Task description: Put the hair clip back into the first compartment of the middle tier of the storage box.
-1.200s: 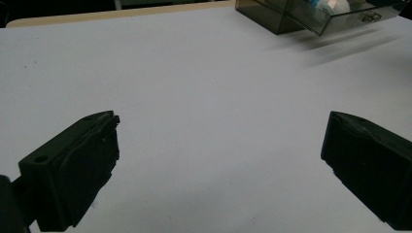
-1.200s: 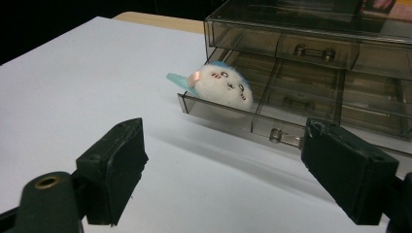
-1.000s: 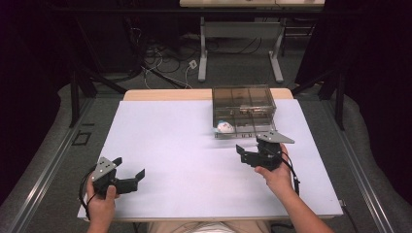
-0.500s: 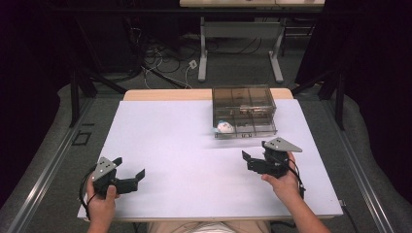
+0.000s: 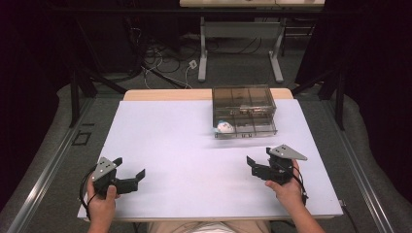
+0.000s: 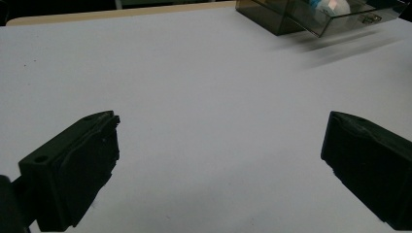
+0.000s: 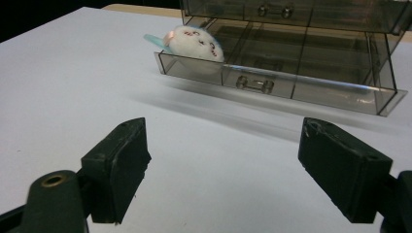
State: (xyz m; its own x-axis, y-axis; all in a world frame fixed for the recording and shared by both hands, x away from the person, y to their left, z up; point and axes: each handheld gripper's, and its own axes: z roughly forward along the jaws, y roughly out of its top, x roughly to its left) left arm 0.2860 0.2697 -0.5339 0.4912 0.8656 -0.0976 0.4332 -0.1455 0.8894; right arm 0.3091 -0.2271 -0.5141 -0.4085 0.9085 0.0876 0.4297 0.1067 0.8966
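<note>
Clear plastic drawer box (image 5: 244,110) sits near counter's far right edge w/ bottom drawer (image 7: 272,80) pulled out, soft toy (image 7: 194,42) inside; looks light, stiff, slippery, so push at handle (image 7: 252,84); right claw (image 5: 259,165) & left claw (image 5: 130,176) both released, empty.

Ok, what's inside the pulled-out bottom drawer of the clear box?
A small white plush toy with a light-blue part lies at one end of the drawer. The remaining compartments look empty; the toy hides the floor beneath it.

Black claws (image 5: 127,176), grey three-cornered plates (image 5: 287,152)
</note>
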